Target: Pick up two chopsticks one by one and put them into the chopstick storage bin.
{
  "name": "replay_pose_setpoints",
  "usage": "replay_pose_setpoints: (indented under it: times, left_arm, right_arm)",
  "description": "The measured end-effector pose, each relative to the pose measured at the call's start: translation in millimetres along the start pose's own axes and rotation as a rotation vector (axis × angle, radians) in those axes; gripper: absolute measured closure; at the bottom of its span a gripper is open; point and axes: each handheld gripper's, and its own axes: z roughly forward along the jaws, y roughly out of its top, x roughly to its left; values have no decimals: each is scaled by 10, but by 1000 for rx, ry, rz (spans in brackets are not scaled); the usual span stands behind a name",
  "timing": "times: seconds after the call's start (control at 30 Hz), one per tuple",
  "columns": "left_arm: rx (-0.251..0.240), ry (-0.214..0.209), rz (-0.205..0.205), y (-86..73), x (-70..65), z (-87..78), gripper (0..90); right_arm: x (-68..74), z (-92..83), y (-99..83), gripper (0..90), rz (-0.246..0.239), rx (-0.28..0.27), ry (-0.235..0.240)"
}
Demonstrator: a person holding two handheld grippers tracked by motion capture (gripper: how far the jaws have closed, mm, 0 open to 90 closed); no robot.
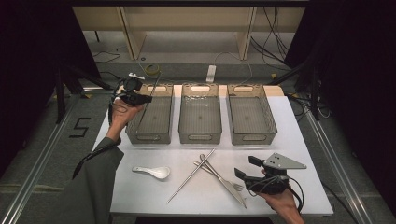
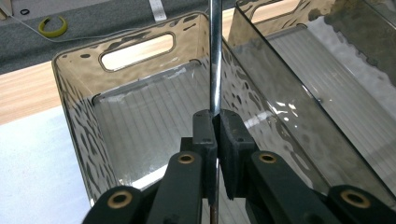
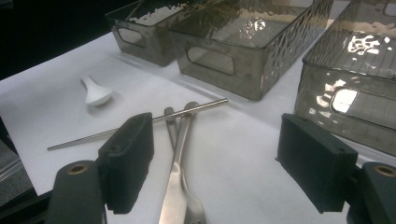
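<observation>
My left gripper (image 1: pixel 140 98) (image 2: pixel 217 126) is shut on a thin metal chopstick (image 2: pixel 215 56), which stands upright between its pads over the left smoky plastic bin (image 1: pixel 152 135) (image 2: pixel 79 121). My right gripper (image 1: pixel 247 168) (image 3: pixel 215 158) is open near the table's front right, with nothing between its jaws. Just ahead of it on the white table lie a fork and a knife (image 1: pixel 224 179) (image 3: pixel 180 154), crossed by a second metal chopstick (image 1: pixel 191 176) (image 3: pixel 140 123). Left of them lies a white ceramic spoon (image 1: pixel 154 172) (image 3: pixel 95 93).
Three bins stand in a row at the back of the table: the left one, a middle bin (image 1: pixel 200 137) and a right bin (image 1: pixel 252 137). Cables and a yellow ring (image 2: pixel 52 27) lie on the floor beyond the table.
</observation>
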Motion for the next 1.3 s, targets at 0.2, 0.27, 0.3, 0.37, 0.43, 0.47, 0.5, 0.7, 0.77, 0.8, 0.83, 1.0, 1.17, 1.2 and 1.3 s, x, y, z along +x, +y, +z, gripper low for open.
replay_pose_setpoints:
  times: [0.2,0.27,0.3,0.37,0.43,0.47,0.5,0.7,0.77,0.8,0.83,1.0,1.17,1.2,1.3]
  left_arm:
    - [7,22,-18,-40,13,35,844]
    - [13,34,-24,-51,13,51,836]
    - [11,35,-29,-54,13,54,827]
    - [5,27,-58,-48,8,52,698]
    - [12,9,-90,-41,-15,31,626]
    - [23,15,-89,-36,-42,20,589]
    - [28,15,-91,-34,-68,7,544]
    - [18,-55,-115,-108,-257,-190,349]
    - [7,-73,-117,-157,-332,-266,311]
    - [-4,-83,-118,-180,-363,-290,297]
    - [-11,-98,-109,-218,-415,-321,289]
    - [1,-120,-71,-351,-585,-373,244]
    - [10,-152,-38,-450,-750,-409,208]
    - [12,-153,-31,-475,-782,-410,203]
    - [30,-162,-1,-539,-885,-409,195]
  right_arm:
    - [-1,0,-1,279,-1,1,0]
    - [-2,0,-1,279,1,1,0]
    - [-2,0,-1,279,1,1,0]
    - [-2,0,-1,279,1,1,1]
    - [-4,0,-1,279,2,1,1]
    - [-6,1,-1,279,2,1,1]
    - [-9,2,-1,279,2,1,1]
    - [-8,-14,0,279,4,-5,-3]
    - [-8,-15,0,278,4,-5,-3]
    - [-8,-15,0,279,4,-5,-2]
    - [-8,-14,0,279,3,-5,-2]
    - [-5,-21,2,278,3,-5,-3]
    - [4,-30,10,279,0,-12,-1]
    - [2,-31,11,278,-1,-13,-1]
    - [-2,-36,11,278,1,-18,1]
